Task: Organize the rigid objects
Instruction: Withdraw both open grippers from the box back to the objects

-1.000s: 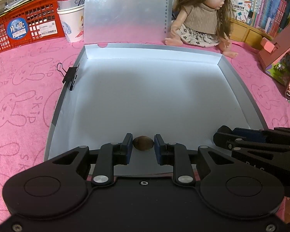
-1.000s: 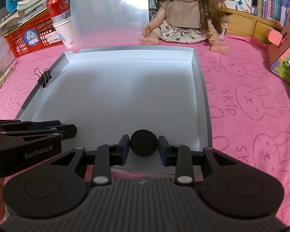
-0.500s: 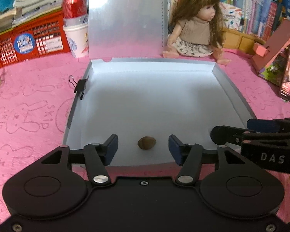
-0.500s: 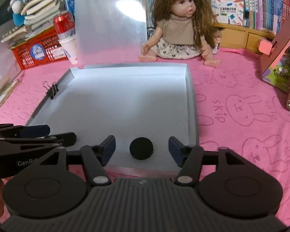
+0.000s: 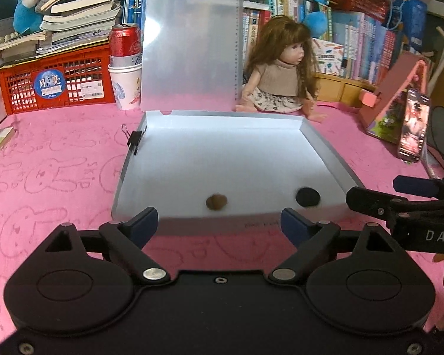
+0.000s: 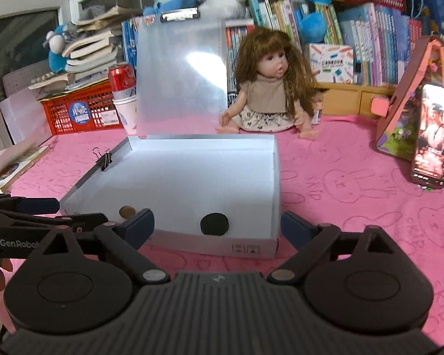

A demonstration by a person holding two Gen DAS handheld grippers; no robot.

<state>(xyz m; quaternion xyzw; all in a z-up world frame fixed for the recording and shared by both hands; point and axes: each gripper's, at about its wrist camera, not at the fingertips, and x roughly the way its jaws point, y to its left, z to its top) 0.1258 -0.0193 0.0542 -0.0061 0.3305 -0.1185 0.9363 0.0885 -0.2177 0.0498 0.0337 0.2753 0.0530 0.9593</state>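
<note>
A small brown oval object (image 5: 216, 201) lies inside the shallow white box (image 5: 228, 121) near its front wall; it also shows in the right wrist view (image 6: 126, 212). A black round disc (image 5: 307, 197) lies to its right in the same box, and appears in the right wrist view (image 6: 214, 224). My left gripper (image 5: 219, 224) is open and empty, held back in front of the box. My right gripper (image 6: 217, 224) is open and empty too, in front of the box's front wall (image 6: 222, 244).
A doll (image 5: 278, 74) sits behind the box. A clear clipboard (image 5: 189, 50) stands upright at the box's back. A binder clip (image 5: 134, 142) grips the left wall. A red basket (image 5: 56, 81), can-in-cup (image 5: 125, 68), phone (image 6: 433, 136) and pink stand (image 5: 399, 100) surround the pink cloth.
Both grippers opened, let go of the brown object and the black disc inside the box, and pulled back and up away from the box.
</note>
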